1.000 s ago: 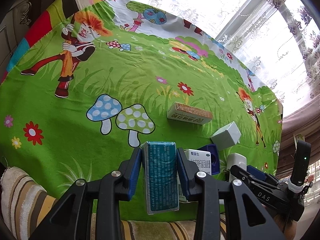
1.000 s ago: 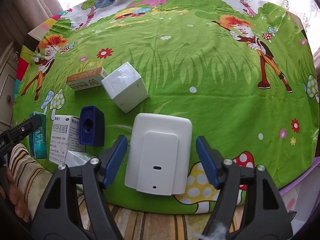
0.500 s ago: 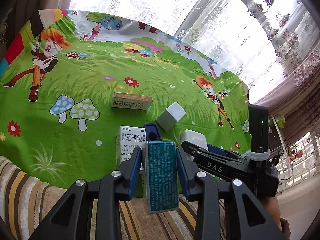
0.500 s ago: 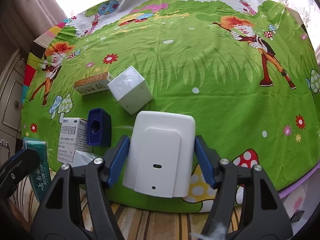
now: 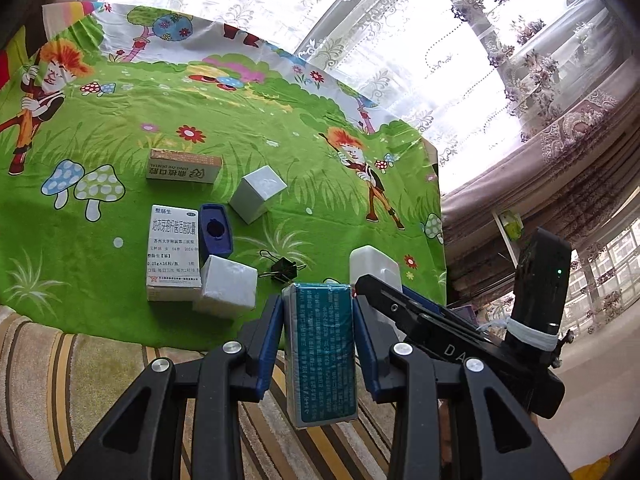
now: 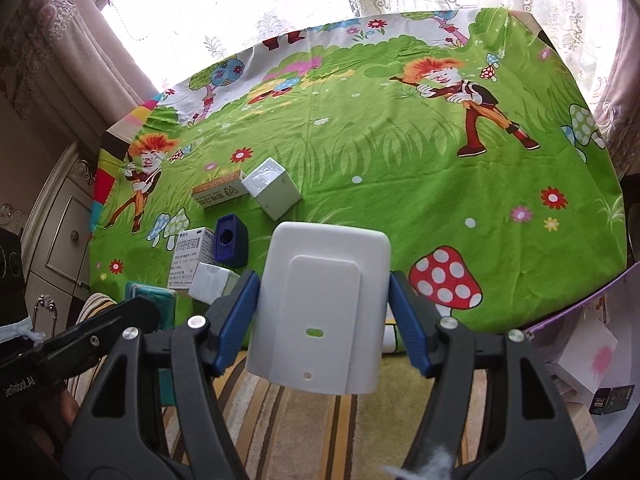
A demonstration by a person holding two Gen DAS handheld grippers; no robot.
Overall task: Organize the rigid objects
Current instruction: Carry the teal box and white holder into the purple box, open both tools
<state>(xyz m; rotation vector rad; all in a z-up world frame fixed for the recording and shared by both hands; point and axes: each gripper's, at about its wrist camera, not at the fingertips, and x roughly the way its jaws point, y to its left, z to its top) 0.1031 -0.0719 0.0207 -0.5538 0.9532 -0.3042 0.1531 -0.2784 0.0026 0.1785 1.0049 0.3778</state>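
Note:
My left gripper (image 5: 318,312) is shut on a teal box (image 5: 322,354) and holds it up, off the table's near edge. My right gripper (image 6: 322,292) is shut on a white plastic case (image 6: 320,312), also lifted at the near edge. It shows in the left wrist view as a white case (image 5: 372,264) to the right. On the green cartoon cloth (image 5: 200,120) lie a white medicine box (image 5: 173,254), a blue sharpener block (image 5: 216,234), two white cubes (image 5: 259,193) (image 5: 226,290), an orange-topped box (image 5: 184,166) and a black binder clip (image 5: 282,269).
A striped rug (image 5: 80,372) lies below the table's near edge. A cabinet (image 6: 60,240) stands at the left in the right wrist view. A purple-edged bin with small boxes (image 6: 588,364) sits at the lower right. Curtains and windows stand behind the table.
Both grippers have pulled back and up from the table with their objects held. The right gripper closed from open onto the white case and lifted it.

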